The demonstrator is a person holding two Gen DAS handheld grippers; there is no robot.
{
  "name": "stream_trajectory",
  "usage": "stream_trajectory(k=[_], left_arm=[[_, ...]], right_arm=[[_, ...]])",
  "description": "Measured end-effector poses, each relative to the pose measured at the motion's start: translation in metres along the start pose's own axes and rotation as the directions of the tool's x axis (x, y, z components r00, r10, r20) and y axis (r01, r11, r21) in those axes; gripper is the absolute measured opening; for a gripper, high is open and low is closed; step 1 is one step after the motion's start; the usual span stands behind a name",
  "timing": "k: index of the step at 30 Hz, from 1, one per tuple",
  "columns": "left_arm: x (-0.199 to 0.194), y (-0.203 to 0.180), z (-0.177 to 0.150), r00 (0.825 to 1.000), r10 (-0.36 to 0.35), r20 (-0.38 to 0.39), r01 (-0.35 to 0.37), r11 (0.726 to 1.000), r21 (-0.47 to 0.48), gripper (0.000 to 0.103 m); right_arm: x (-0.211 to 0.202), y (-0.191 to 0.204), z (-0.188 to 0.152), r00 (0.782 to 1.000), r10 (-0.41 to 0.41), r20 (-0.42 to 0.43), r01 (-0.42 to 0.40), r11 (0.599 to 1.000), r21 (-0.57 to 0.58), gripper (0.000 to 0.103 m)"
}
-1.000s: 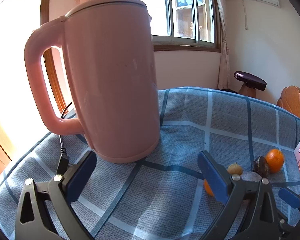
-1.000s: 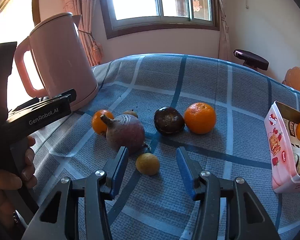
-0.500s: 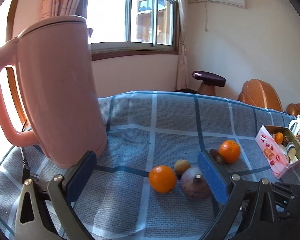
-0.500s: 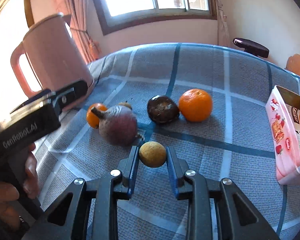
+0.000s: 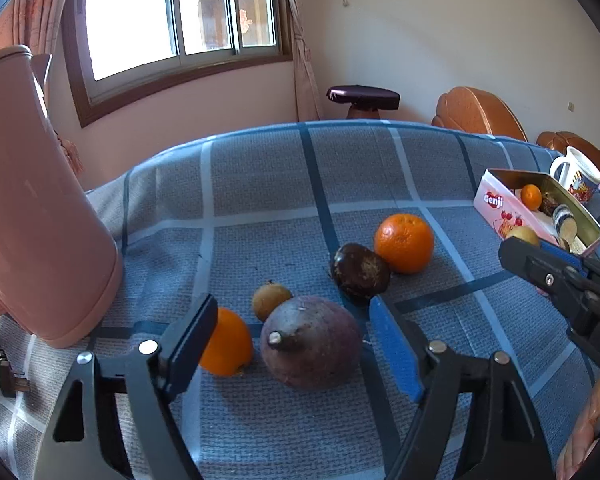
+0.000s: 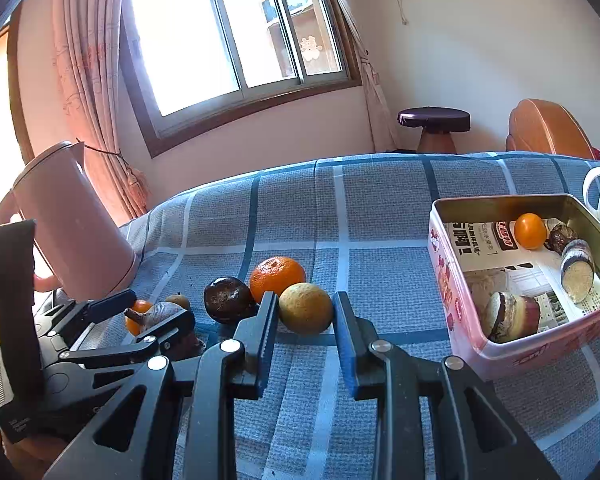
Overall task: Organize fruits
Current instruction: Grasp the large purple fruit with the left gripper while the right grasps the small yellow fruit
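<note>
From the left wrist, the left claw (image 5: 296,338) has its jaws closing, with a big purple-brown fruit (image 5: 310,346) between them, though the pads stand clear of it. Behind the left finger (image 5: 192,334) peeks a small orange (image 5: 226,342); a little tan fruit (image 5: 270,300) sits just beyond, then a dark round fruit (image 5: 360,274) touching a large orange (image 5: 404,242). All lie on the blue checked cloth of the desk (image 5: 260,184). A pink kettle (image 5: 32,216) fills the left edge, and the pink tin (image 5: 500,208) lies far right, beside a mug (image 5: 576,176). The right claw enters from the right; its grip is hard to read from here.

The right wrist settles that: the right claw (image 6: 306,314) is clamped on a yellowish round fruit (image 6: 306,308), close to the tin (image 6: 448,292) on its right. This view looks into the tin (paper-lined): a small orange piece (image 6: 530,230) and cut, brown-skinned pieces (image 6: 510,314). The left claw (image 6: 140,314) shows at the left, near the kettle (image 6: 72,232).
</note>
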State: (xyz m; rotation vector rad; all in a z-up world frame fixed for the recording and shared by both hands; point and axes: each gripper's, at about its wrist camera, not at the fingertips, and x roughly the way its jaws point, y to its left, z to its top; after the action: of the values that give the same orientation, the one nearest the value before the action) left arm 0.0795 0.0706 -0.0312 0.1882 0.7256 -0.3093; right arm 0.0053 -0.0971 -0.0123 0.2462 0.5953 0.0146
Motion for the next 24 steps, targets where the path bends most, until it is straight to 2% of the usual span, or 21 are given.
stream_trajectory(k=[4, 8, 10, 11, 12, 14, 16, 18, 21, 24], left_arm=[[0.006, -0.017, 0.001, 1.0, 0.024, -0.019, -0.023, 0.997, 0.071, 0.079], [0.017, -0.034, 0.001, 0.991, 0.123, -0.048, -0.114, 0.981, 0.159, 0.079], [0.019, -0.041, 0.001, 0.987, 0.15, -0.053, -0.138, 0.972, 0.19, 0.079], [0.019, -0.043, 0.001, 0.987, 0.15, -0.052, -0.137, 0.97, 0.203, 0.071], [0.018, -0.045, 0.0, 0.99, 0.13, -0.058, -0.115, 0.97, 0.212, 0.063], [0.015, -0.042, 0.0, 0.99, 0.134, -0.054, -0.12, 0.972, 0.201, 0.057], [0.01, -0.033, 0.002, 0.994, 0.096, -0.048, -0.087, 0.984, 0.152, 0.052], [0.006, -0.02, 0.001, 0.998, 0.03, -0.05, -0.026, 0.996, 0.087, 0.052], [0.002, 0.0, -0.002, 0.997, -0.058, -0.046, 0.058, 0.998, -0.011, 0.052], [-0.004, 0.01, -0.005, 0.995, -0.1, -0.02, 0.098, 0.993, -0.072, 0.051]], right_arm=[[0.006, 0.004, 0.001, 1.0, 0.01, -0.008, -0.01, 1.0, -0.005, 0.03], [0.01, 0.003, 0.0, 1.0, 0.013, -0.022, -0.013, 1.0, 0.004, 0.03], [0.011, 0.002, 0.0, 1.0, 0.011, -0.025, -0.011, 1.0, 0.005, 0.03], [0.012, 0.002, 0.001, 1.0, 0.01, -0.026, -0.01, 1.0, 0.007, 0.03], [0.012, 0.001, 0.001, 1.0, 0.01, -0.026, -0.009, 1.0, 0.009, 0.03], [0.012, 0.0, 0.001, 1.0, 0.01, -0.026, -0.009, 1.0, 0.012, 0.03], [0.012, 0.0, 0.001, 1.0, 0.008, -0.025, -0.008, 1.0, 0.013, 0.03], [0.012, -0.001, 0.002, 1.0, 0.008, -0.024, -0.007, 1.0, 0.013, 0.03], [0.011, 0.0, 0.001, 1.0, 0.011, -0.02, -0.011, 1.0, 0.012, 0.03], [0.007, -0.001, 0.002, 1.0, 0.017, 0.003, -0.017, 1.0, 0.011, 0.03]])
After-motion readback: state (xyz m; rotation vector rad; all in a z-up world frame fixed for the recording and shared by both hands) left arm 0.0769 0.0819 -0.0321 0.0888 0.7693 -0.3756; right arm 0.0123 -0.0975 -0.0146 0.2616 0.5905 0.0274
